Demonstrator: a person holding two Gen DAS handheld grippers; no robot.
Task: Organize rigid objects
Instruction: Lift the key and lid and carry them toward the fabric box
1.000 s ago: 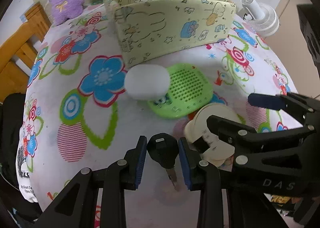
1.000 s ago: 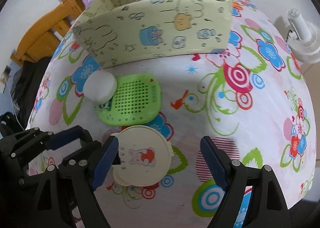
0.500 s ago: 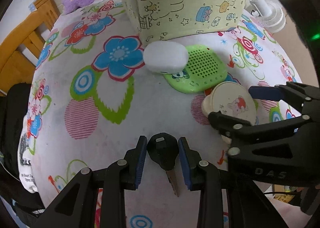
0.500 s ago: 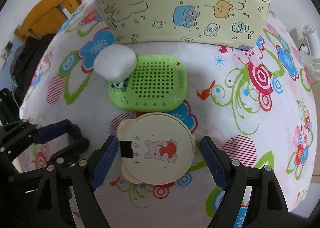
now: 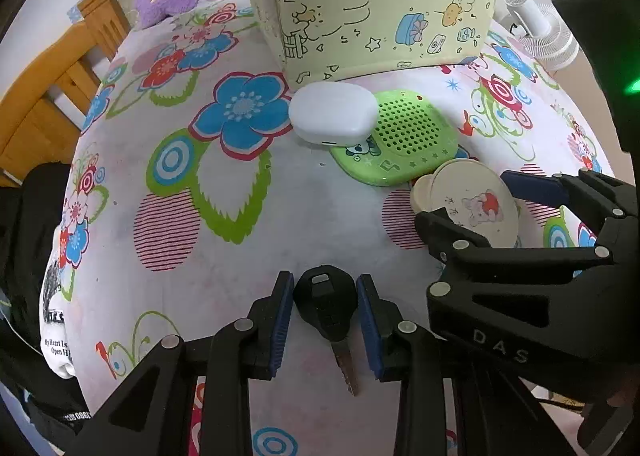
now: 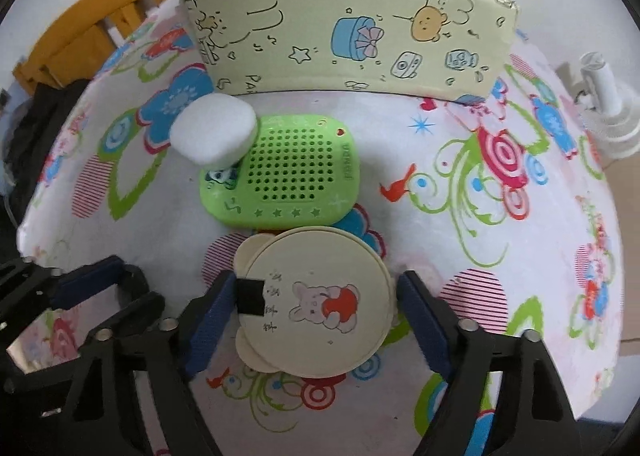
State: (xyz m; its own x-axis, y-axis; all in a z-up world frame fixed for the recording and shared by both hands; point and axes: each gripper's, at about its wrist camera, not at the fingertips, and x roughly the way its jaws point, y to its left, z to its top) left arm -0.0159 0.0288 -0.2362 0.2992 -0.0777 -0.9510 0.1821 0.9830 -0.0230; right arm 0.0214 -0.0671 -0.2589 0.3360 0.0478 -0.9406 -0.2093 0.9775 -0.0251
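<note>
the left gripper (image 5: 325,312) is clamped on a black plastic-headed key (image 5: 326,306), its blue pads pressing the key's head from both sides and the metal blade pointing back toward the camera. the key seems lifted off the flowered tablecloth (image 5: 240,216), though the left wrist view does not make that certain.

the right gripper (image 6: 316,308) has its jaws spread around a round cream compact with a rabbit picture on its lid (image 6: 316,304). the left pad sits right at the compact's black hinge tab, the right pad just beside its rim; whether either is pressing yet i cannot tell, so i judge it as not closed.

the pale yellow fabric storage box with cartoon prints (image 6: 348,24) stands at the far side of the table, and its inside is hidden. just in front of it lie a white rounded plastic case (image 6: 214,128), resting partly on a green perforated plastic speaker (image 6: 288,176), with the compact touching the speaker's near edge.

by my reading the job is early: one item is picked, one is about to be, and two lie untouched outside the box.
</note>
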